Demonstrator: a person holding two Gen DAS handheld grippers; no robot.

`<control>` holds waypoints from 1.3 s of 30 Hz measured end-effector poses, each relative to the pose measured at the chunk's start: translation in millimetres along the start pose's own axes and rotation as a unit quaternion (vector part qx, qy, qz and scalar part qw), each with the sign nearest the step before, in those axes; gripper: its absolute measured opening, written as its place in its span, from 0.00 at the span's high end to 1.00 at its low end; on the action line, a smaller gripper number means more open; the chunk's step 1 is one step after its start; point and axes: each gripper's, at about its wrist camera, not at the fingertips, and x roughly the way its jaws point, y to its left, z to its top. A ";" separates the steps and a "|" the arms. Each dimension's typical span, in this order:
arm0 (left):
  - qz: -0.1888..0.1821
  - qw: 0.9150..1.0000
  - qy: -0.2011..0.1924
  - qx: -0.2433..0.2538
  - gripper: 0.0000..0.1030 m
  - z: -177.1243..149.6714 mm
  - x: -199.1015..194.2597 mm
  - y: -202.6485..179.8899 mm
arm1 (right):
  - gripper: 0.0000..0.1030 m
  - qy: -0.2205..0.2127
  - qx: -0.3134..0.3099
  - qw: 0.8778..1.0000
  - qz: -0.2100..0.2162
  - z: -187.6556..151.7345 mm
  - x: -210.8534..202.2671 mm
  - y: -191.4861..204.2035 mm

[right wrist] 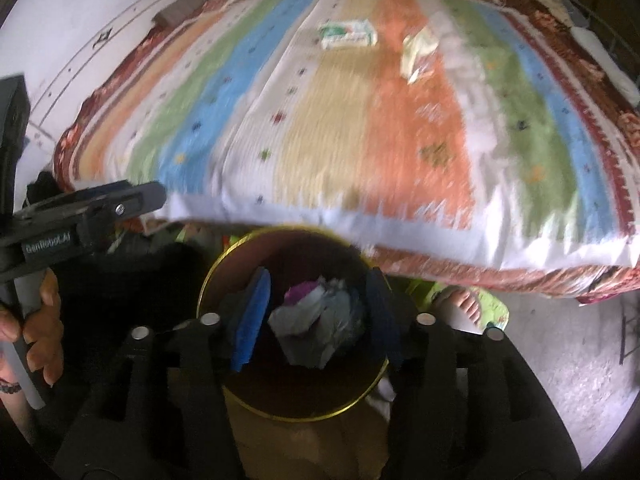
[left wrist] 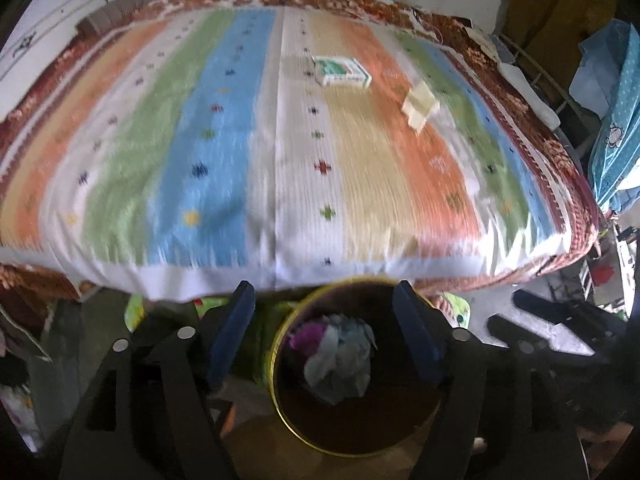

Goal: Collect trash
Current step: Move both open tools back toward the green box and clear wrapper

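Striped bedspread (left wrist: 248, 152) holds a green-white box (left wrist: 342, 72) — bin (left wrist: 280, 360) below

One bin (left wrist: 280, 364), two packets (left wrist: 342, 72) (left wrist: 420, 106) (bed).

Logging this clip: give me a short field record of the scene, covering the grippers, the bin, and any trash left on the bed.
setting: bed with striped blanket; round bin on the floor at its near edge
left gripper: open, nothing between the pads, above the bin
right gripper: open, nothing between the pads, above the bin
bin contents: crumpled grey and purple trash
left on bed: green-and-white box; pale crumpled wrapper to its right
image quality: motion blur in both views
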 end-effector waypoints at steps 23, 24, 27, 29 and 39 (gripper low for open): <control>0.061 0.995 -0.038 0.072 0.10 82.8 22.8 -13.9 | 0.31 -0.074 0.032 0.995 -0.057 79.2 -7.3 -41.9; 0.063 0.995 -0.040 0.074 0.08 85.8 24.3 -14.6 | 0.31 -0.076 0.031 0.995 -0.060 82.5 -5.5 -43.0; 0.064 0.994 -0.039 0.076 0.06 97.1 31.8 -16.2 | 0.31 -0.082 0.019 0.994 -0.071 92.0 0.4 -43.4; 0.060 0.995 -0.035 0.077 0.06 104.3 37.8 -18.0 | 0.31 -0.086 0.012 0.993 -0.076 97.1 4.4 -42.9; 0.066 0.993 -0.023 0.098 0.06 134.3 74.5 -18.3 | 0.24 -0.099 0.007 0.992 -0.075 125.3 31.4 -50.2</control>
